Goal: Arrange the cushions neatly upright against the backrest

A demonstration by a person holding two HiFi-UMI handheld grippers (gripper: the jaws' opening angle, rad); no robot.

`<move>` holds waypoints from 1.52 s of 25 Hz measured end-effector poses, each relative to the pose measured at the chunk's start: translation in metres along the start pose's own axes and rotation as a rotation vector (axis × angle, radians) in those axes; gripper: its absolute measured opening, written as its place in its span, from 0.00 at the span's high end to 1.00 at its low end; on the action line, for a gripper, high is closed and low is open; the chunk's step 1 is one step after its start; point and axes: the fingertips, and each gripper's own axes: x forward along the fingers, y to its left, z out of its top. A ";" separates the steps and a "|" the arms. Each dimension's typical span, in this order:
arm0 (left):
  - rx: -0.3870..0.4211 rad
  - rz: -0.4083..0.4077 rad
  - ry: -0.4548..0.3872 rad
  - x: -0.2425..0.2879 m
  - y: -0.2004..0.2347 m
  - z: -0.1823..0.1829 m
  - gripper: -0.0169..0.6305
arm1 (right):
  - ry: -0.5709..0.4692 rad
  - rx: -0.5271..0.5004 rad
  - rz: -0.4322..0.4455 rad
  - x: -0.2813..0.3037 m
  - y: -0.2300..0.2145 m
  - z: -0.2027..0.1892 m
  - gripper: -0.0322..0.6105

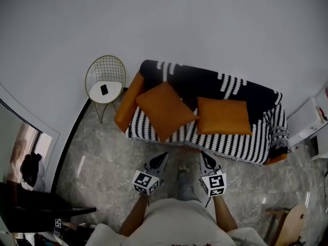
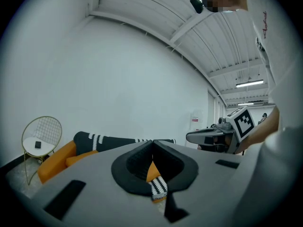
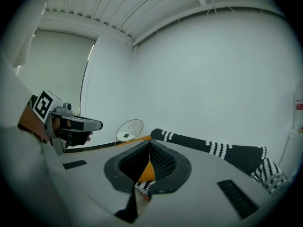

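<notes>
Across the middle of the head view, the sofa under a black-and-white striped throw (image 1: 246, 145) carries both task items on its seat. The left orange square fabric cushion (image 1: 165, 110) sits cornerwise with its lower corner close to the seat's front edge. The right orange square fabric cushion (image 1: 223, 116) lies squarer just beside it, and neither stands neatly against the backrest. Below them, the left gripper (image 1: 164, 156) and right gripper (image 1: 203, 155) hover over the floor short of the sofa, each with its jaws pressed together on nothing. Reaching in like that would likely just push a cushion, and the cornerwise one could slide off the front edge. A pinch on a soft corner may let the cushion sag or twist free, or catch the loose throw and drag it out of place. The gold wire chair (image 1: 105, 73) at upper left, with a small black object (image 1: 104, 89) on its pad, stands near enough to be bumped. No brand or label is readable: the gripper cubes show only square marker patterns, and red print on the person's shirt is too blurred to read.
</notes>
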 end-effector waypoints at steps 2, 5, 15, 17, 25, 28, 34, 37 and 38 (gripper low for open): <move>-0.006 0.004 0.006 0.012 0.008 0.000 0.93 | 0.003 0.000 0.010 0.013 -0.007 0.001 0.91; -0.010 0.009 0.012 0.032 0.020 0.002 0.93 | 0.009 0.002 0.021 0.033 -0.021 0.002 0.91; -0.006 0.074 0.017 0.100 0.072 0.031 0.93 | -0.003 0.008 0.087 0.116 -0.072 0.027 0.90; -0.005 0.087 0.015 0.114 0.082 0.037 0.93 | -0.009 0.006 0.101 0.132 -0.082 0.033 0.90; 0.005 0.130 0.006 0.169 0.122 0.057 0.93 | -0.039 0.000 0.142 0.195 -0.121 0.055 0.90; 0.010 0.144 0.003 0.189 0.135 0.061 0.93 | -0.043 -0.002 0.158 0.216 -0.135 0.057 0.91; 0.003 0.184 0.008 0.214 0.157 0.064 0.93 | -0.046 -0.004 0.200 0.256 -0.153 0.060 0.90; -0.001 0.202 0.019 0.221 0.166 0.061 0.93 | -0.045 -0.003 0.218 0.271 -0.157 0.059 0.90; -0.004 0.206 0.023 0.223 0.168 0.059 0.93 | -0.040 -0.001 0.222 0.275 -0.158 0.057 0.90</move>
